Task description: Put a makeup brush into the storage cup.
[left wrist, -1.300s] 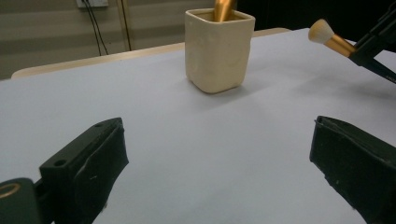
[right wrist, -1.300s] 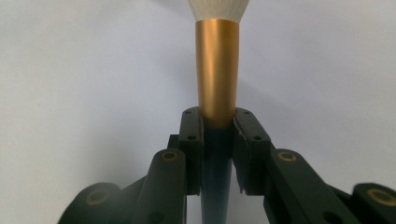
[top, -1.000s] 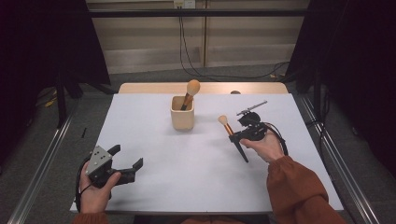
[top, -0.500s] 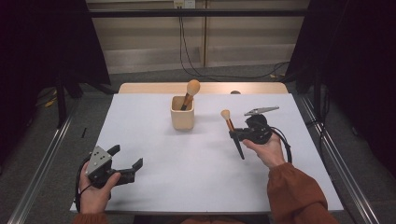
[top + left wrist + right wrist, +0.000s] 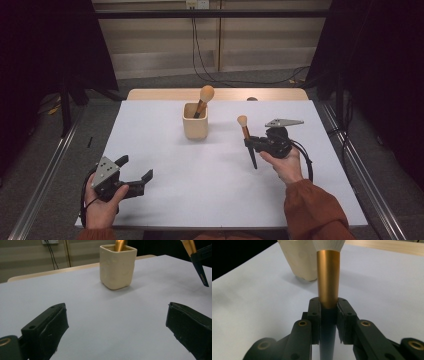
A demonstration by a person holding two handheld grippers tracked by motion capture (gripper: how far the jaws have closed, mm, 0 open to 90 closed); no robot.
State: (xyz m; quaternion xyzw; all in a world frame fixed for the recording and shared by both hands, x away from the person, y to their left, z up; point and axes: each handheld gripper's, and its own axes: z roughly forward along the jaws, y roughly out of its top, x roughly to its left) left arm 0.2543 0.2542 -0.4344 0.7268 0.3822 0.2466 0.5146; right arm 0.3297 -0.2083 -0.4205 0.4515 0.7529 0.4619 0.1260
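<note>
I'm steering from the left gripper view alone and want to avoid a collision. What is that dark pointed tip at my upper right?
Observer: The handle end of a makeup brush, clamped in the right hand-held gripper.
Operator: Which way up is it?
Observer: Bristles up, tilted, off the table.
Operator: What's in the cup?
Observer: The cream cup holds a second brush, its round head leaning right.
</note>
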